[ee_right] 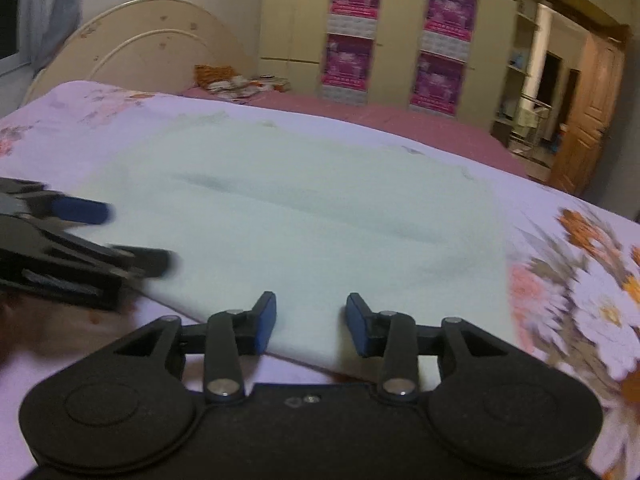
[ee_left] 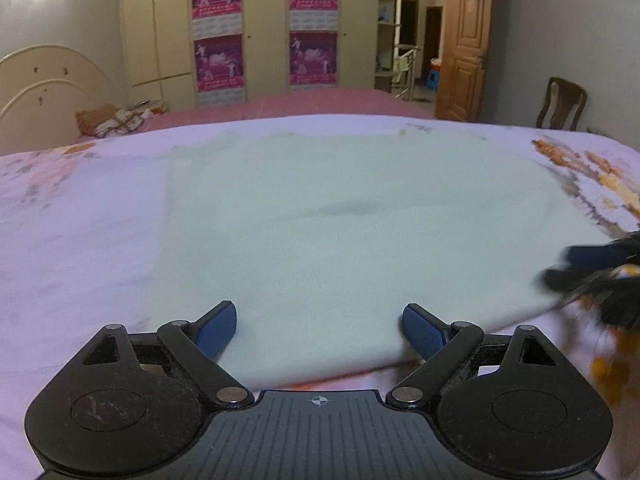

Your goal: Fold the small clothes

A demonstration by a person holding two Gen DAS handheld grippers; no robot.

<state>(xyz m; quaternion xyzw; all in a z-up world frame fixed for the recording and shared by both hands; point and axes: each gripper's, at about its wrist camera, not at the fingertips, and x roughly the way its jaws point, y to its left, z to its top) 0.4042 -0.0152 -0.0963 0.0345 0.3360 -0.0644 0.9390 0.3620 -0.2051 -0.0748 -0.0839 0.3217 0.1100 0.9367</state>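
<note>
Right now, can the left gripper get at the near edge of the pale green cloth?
Probably yes: the left gripper has its jaws open over the pale green cloth, with nothing lying between them and its near edge.

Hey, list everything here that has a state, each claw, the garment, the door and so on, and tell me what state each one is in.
Pale green knit garment: spread flat on the floral bedsheet, one shallow crease, not yet folded.
Left claw: open wide over the garment's near edge, holding nothing.
Right claw: partly open over the near edge, pads not pressing cloth.
Brown wooden door: open.
Wardrobe doors: shut.
</note>
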